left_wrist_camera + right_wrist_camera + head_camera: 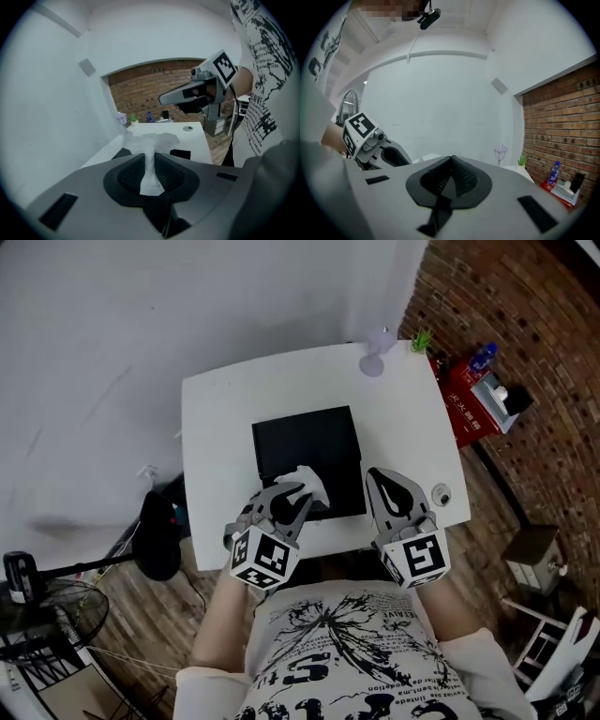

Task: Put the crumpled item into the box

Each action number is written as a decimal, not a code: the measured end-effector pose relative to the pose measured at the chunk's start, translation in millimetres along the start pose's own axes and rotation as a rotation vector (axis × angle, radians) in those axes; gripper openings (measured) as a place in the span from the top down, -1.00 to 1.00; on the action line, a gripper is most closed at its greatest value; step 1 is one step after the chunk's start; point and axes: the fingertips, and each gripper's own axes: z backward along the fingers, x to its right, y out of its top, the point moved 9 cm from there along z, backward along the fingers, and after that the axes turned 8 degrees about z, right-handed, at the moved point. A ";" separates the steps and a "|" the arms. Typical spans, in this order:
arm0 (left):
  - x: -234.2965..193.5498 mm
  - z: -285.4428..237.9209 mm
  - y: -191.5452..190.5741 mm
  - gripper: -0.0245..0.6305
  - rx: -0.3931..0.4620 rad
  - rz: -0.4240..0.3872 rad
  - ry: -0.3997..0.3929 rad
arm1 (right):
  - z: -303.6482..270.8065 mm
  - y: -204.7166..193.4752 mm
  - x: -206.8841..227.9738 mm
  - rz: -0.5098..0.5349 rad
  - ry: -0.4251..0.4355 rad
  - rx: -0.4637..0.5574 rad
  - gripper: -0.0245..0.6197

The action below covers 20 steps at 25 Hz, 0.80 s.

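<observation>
A black box [307, 444] lies flat in the middle of the white table [220, 418]. My left gripper [302, 498] is shut on the crumpled white item [315, 483], holding it just over the box's near left part. In the left gripper view the crumpled item [152, 142] is pinched between the dark pads [169, 174] and fans out beyond the tips. My right gripper [376, 476] hovers by the box's near right corner. Its jaws meet at the tips with nothing between them in the right gripper view [451, 160].
A small lamp [376, 352] and a little green plant [421, 339] stand at the table's far right edge. A small round object [441, 493] sits near the right edge. A red case [472, 401] lies on the floor to the right, and a fan [37, 601] stands at the left.
</observation>
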 end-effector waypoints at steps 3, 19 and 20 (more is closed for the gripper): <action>3.4 -24.9 -9.0 0.69 -0.086 -0.084 -0.085 | 4.5 -11.8 0.1 -0.018 -0.046 -0.040 0.88; 9.8 -113.3 -54.9 0.69 -0.349 -0.087 -0.270 | 22.6 -54.7 -3.3 -0.057 -0.151 -0.159 0.88; 10.5 -116.5 -56.8 0.69 -0.358 -0.085 -0.270 | 22.9 -56.1 -3.3 -0.060 -0.153 -0.163 0.88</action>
